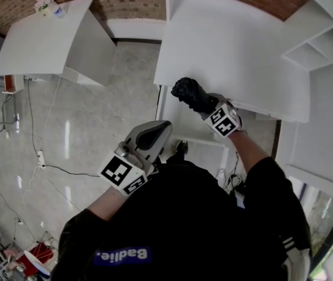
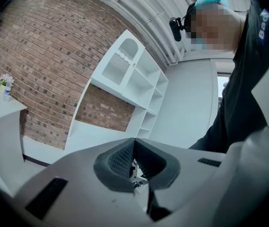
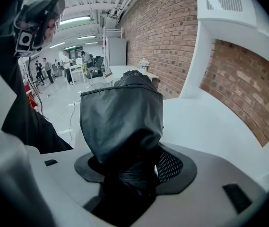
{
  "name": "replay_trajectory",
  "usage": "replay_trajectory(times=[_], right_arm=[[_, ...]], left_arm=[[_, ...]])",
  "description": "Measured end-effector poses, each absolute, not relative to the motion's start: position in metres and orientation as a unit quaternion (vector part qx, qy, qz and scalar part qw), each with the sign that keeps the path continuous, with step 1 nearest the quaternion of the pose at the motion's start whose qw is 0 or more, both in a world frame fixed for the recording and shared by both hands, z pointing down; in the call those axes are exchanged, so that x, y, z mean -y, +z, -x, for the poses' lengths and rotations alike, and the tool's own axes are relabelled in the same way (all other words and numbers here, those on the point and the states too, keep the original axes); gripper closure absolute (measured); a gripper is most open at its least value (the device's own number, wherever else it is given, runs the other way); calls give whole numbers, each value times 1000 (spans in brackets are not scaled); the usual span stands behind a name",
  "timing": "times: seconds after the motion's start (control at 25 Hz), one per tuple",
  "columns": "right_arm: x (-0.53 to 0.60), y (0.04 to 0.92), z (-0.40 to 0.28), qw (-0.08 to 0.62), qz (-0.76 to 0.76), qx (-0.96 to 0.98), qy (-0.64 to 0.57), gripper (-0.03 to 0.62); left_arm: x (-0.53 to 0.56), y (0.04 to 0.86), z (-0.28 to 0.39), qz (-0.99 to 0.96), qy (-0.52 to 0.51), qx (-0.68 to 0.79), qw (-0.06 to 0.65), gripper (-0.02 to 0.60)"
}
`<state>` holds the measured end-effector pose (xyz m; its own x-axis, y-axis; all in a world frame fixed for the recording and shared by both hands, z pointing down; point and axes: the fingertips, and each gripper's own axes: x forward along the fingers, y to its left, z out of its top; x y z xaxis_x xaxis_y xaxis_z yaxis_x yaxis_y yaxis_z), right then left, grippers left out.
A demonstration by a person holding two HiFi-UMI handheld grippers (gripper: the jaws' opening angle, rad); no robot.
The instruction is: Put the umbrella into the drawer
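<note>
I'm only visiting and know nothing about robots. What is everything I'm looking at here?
Umbrella: one, black, folded, clamped in the right gripper at the desk's near edge.
Desk: one, white, ahead, against the brick wall.
Side table: one, white, far left.
Flower bunch: one, pale, on the side table.
Shelf unit: one, white, at right.
Power strip: one, white, on the floor, left.
Right gripper: grey, shut on the umbrella.
Left gripper: grey, shut, empty.
</note>
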<state>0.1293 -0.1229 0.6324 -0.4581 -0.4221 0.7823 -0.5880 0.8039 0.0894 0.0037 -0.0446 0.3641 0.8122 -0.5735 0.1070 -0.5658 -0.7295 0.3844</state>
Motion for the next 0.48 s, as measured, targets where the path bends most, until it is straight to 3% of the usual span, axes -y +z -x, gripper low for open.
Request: replay_trajectory(times=[0.48], right_arm=[[90,683,-109,461,-241,848,100,319]], left_arm=[[39,375,6,-922,1,320,216,580]])
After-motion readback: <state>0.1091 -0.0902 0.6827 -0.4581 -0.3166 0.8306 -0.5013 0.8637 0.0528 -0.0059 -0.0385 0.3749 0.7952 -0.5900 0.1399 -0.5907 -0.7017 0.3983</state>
